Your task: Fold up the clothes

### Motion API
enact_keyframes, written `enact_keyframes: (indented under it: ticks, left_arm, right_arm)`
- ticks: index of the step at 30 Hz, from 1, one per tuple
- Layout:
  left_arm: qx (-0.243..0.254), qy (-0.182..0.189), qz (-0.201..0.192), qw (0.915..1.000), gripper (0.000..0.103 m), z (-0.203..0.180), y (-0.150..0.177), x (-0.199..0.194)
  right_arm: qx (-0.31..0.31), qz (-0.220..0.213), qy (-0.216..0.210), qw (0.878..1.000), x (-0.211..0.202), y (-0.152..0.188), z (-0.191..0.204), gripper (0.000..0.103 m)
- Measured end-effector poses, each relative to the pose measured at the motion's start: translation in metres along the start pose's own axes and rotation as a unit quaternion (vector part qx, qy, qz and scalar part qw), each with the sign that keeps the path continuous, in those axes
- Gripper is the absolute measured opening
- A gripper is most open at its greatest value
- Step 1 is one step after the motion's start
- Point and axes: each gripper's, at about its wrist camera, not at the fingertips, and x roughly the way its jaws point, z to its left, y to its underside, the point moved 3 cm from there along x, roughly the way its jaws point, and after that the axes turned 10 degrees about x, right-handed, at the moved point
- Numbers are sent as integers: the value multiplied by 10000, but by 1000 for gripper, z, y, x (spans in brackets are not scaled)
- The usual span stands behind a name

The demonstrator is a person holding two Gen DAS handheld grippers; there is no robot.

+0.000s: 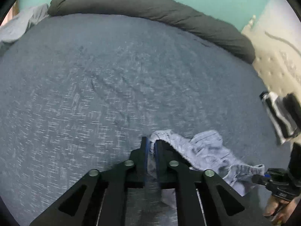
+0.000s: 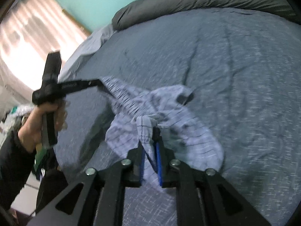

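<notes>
Pale striped shorts (image 2: 150,109) stretch waistband-long between the left gripper (image 1: 151,146) and right gripper (image 2: 150,141), both jaws pinching cloth, above the bed (image 1: 94,75).

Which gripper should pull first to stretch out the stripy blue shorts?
Probably the left gripper: it pinches the elastic waistband of the shorts, with bare bed ahead. The right gripper holds a bunched middle fold.
</notes>
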Motion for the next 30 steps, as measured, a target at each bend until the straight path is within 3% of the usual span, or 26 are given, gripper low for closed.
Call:
enact_keyframes:
  ticks: [2,4,8,13,16,23,30]
  left_arm:
    - [63,74,-23,10000,44,-1,4,-4]
    - [48,83,-39,9999,69,2,8,-9]
    - [39,56,-82,9999,70,8,18,-21]
    - [358,358,35,9987,70,-16,32,-18]
    - [598,567,202,9964,70,-43,44,-3]
    - [761,755,437,9933,70,-76,58,30]
    - [971,904,419,9903,70,-97,51,42]
  right_arm:
    - [-79,143,-63,9998,4,4,5,32]
    - [-94,222,-157,9996,4,7,5,33]
    - [3,56,-327,9994,-11,4,-1,33]
    - [347,-506,-365,9974,-38,-16,-19,36]
    - [600,-615,-26,9963,-37,-33,-30,40]
    - [231,210,623,9976,13,-36,-24,40]
    - [159,566,542,9968,34,-24,-26,40]
